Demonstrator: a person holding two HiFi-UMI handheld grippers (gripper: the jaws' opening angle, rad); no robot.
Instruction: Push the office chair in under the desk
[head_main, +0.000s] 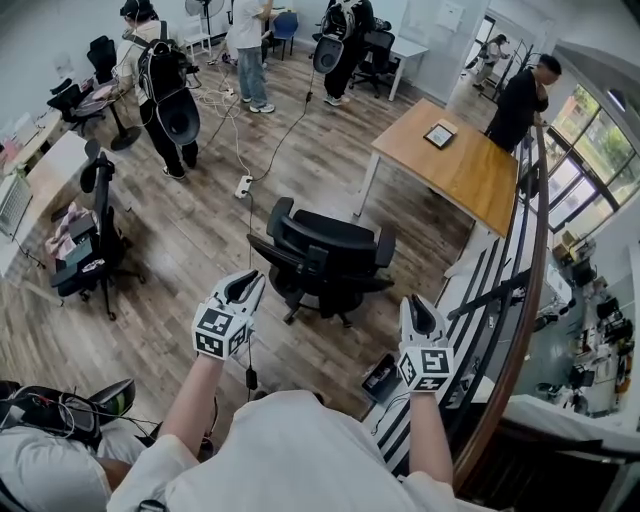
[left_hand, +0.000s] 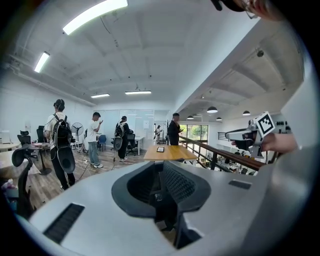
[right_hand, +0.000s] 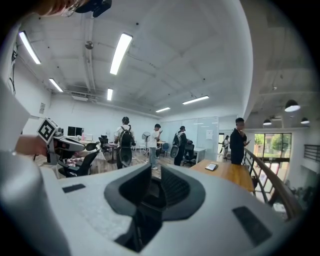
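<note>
Ahead of the jaws I see wood-plank floor (head_main: 200, 230), white walls (right_hand: 62, 109), ceiling strip lights (right_hand: 121, 52); railing (head_main: 541, 240) and windows (head_main: 600, 140) to their right.

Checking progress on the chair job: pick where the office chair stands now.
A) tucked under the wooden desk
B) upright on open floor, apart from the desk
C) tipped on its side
B: the office chair stands upright on the floor, short of the wooden desk.
</note>
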